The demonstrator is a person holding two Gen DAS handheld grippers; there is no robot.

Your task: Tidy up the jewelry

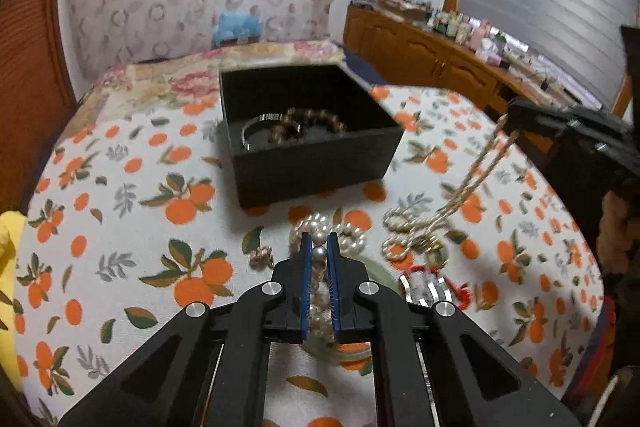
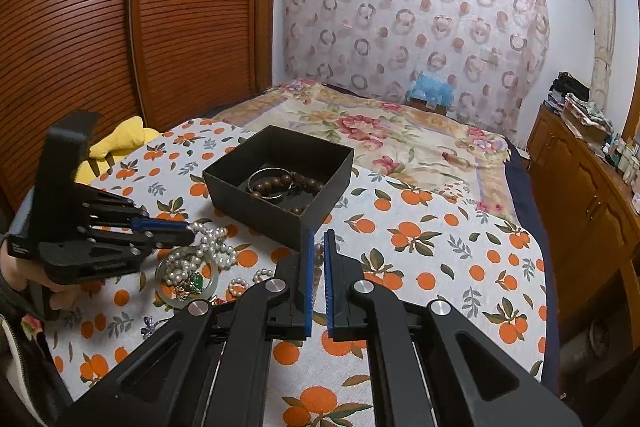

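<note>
L wrist: left claw (image 1: pixel 319 241) clenched on the pearl strand (image 1: pixel 320 233), just in front of the black box (image 1: pixel 320 163).
R wrist: right claw (image 2: pixel 319 239) clamped on what's prob. a gold chain (image 1: pixel 472 183), view blurred.

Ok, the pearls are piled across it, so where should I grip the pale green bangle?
Probably the bangle's rim nearest the right wrist camera, which is bare of pearls. It lies flat, so come from above, one jaw inside the ring and one outside.

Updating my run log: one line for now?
left tool: shut on white pearl strand | right tool: holding gold chain | black box: two bracelets
</note>
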